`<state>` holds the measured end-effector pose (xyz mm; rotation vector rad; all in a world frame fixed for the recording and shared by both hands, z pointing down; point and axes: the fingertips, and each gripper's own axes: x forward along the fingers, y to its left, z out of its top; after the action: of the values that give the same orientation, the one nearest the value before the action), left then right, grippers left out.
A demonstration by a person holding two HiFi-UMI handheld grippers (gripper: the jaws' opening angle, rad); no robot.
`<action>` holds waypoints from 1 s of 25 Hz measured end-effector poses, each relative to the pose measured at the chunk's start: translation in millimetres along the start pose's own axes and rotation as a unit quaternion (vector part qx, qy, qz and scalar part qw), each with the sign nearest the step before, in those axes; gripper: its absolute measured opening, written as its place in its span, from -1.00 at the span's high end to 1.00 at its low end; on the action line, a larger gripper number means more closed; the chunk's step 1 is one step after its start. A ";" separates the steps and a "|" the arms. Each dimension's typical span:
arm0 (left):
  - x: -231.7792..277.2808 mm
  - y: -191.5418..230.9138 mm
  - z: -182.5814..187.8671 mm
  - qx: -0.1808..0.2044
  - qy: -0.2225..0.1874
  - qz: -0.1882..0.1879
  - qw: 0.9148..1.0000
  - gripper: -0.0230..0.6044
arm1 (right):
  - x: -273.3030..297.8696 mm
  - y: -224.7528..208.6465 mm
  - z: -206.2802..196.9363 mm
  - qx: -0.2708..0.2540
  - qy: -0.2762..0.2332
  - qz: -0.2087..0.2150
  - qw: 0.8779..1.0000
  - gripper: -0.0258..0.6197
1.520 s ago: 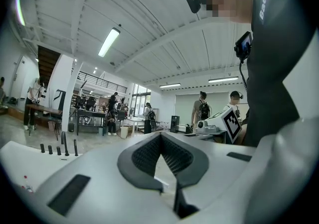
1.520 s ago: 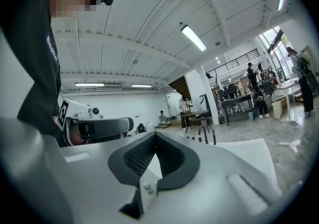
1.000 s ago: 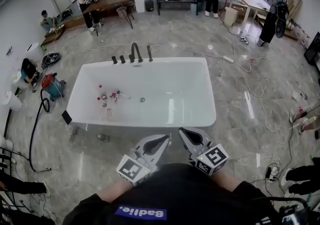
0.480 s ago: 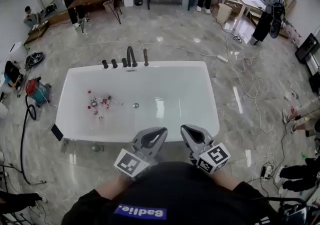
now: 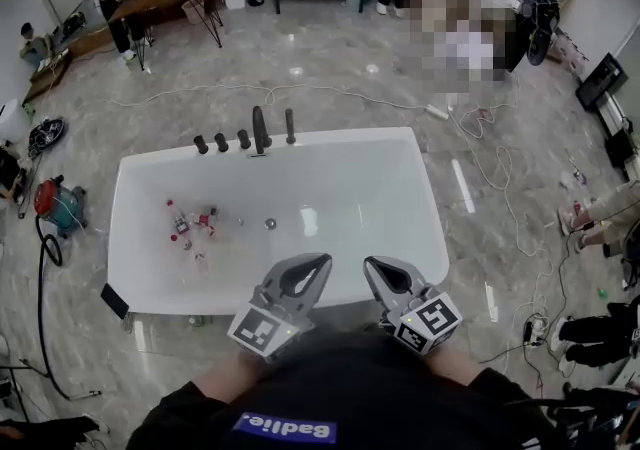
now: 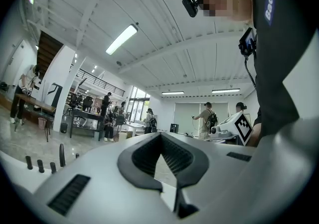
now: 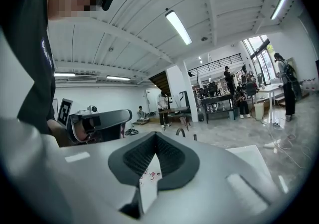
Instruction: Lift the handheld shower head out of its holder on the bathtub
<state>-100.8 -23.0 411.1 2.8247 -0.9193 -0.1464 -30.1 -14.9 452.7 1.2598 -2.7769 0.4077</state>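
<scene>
fingers of left gripper (image 5: 320, 262) and right gripper (image 5: 369, 264) closed, pointing toward bathtub (image 5: 340, 135).

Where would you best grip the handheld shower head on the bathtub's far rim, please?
Probably on the upper part of the handheld shower head, a slim upright stick. The curved spout stands close on its left, so come from its free right side, jaws level across it, then lift straight up. Finer detail is too small to tell.
</scene>
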 end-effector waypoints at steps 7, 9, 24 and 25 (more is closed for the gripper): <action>18.9 9.0 0.8 0.010 0.002 -0.001 1.000 0.91 | 8.2 -14.2 6.2 -0.006 -0.002 0.008 1.000 0.92; 20.2 10.3 6.0 0.013 0.001 0.007 1.000 0.91 | 14.9 -15.8 11.6 -0.006 -0.001 0.018 1.000 0.92; 40.9 10.3 18.8 0.035 0.006 0.062 0.997 0.91 | 8.9 -34.2 27.7 -0.016 0.000 0.062 0.998 0.92; 42.8 13.0 17.2 0.036 0.008 0.067 0.997 0.91 | 8.8 -36.1 26.9 -0.017 0.001 0.063 0.998 0.92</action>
<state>-76.3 -60.9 395.0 2.8128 -1.1274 -0.0738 -7.6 -51.2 435.9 1.0802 -2.8594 0.3681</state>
